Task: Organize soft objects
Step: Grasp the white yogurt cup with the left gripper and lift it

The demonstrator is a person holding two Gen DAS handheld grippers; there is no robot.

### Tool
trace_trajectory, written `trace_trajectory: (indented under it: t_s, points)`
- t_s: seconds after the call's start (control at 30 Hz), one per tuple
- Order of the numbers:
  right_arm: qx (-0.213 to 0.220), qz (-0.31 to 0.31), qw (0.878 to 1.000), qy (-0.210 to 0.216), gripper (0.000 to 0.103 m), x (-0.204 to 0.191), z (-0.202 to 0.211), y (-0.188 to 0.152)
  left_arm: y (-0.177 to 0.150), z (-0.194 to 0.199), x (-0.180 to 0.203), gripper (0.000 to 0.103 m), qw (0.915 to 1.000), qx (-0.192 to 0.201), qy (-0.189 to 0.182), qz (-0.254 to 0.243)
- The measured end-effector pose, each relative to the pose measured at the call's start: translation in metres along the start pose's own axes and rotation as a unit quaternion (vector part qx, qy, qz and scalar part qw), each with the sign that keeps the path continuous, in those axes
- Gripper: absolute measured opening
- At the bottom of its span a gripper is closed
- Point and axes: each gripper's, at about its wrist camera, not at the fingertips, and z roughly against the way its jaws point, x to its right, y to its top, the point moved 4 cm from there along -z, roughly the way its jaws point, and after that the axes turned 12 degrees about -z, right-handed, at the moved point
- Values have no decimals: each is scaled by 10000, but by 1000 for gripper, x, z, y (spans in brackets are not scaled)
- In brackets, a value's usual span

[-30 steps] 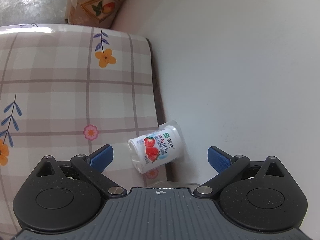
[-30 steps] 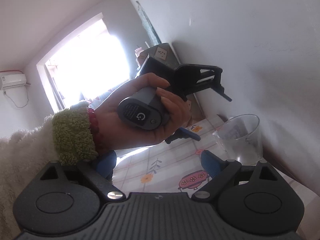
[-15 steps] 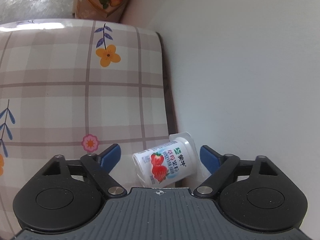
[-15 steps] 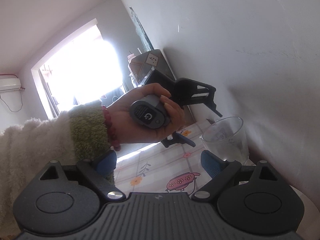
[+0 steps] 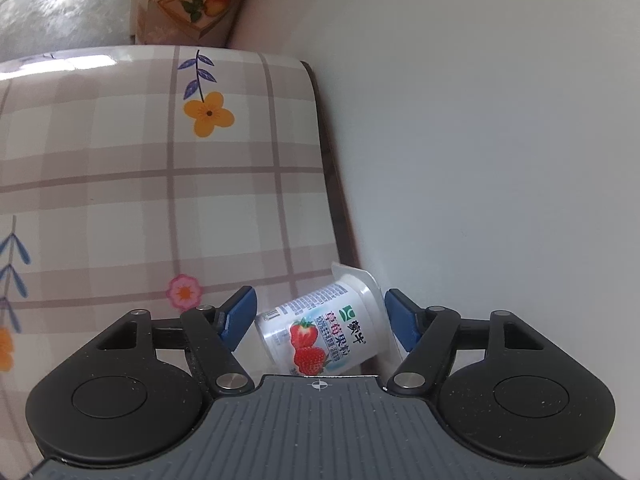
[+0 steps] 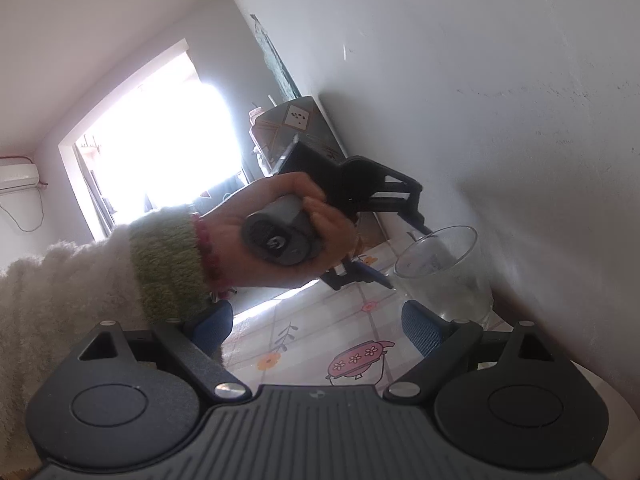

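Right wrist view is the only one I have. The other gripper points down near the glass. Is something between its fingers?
Observer: Yes, a strawberry yogurt cup lies on its side between the fingers of the left gripper.
Operator: Do the pads press it already?
Observer: Not yet. The jaws have just been closing, but a small gap shows at each blue pad.
Operator: Where on the table is it?
Observer: At the edge of the floral tablecloth, close to the white wall.

Left gripper (image 5: pixel 320 322) closing around a tipped yogurt cup (image 5: pixel 326 328)

The cup lies at six o'clock between the blue pads, lid toward three o'clock, on the checked tablecloth (image 5: pixel 140 184) at the wall (image 5: pixel 480 140); the jaws have just been narrowing, a sliver of gap showing.
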Motion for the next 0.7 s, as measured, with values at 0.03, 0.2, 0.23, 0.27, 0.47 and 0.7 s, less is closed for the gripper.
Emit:
trace_trajectory:
  t_s: [0.03,0.2,0.23,0.27,0.47,0.7]
  points:
    - [-3,-5,10000,1,94,0,0,0,-2,3,-1,70,10000,-10,6,-76]
    - [1,-54,10000,-4,94,1,1,0,-13,27,-15,45,9992,67,123,-361]
    - [-3,-62,10000,-5,94,1,0,0,-16,32,-19,45,9994,54,126,-331]
    - [-4,-69,10000,-11,94,2,0,0,-19,36,-22,47,9993,43,115,-364]
    - [-24,-96,9999,-81,94,2,-2,0,-37,58,-33,48,9972,130,275,-690]
    - [-22,-157,9998,-120,94,3,-5,0,-70,88,-65,46,9943,212,684,-794]
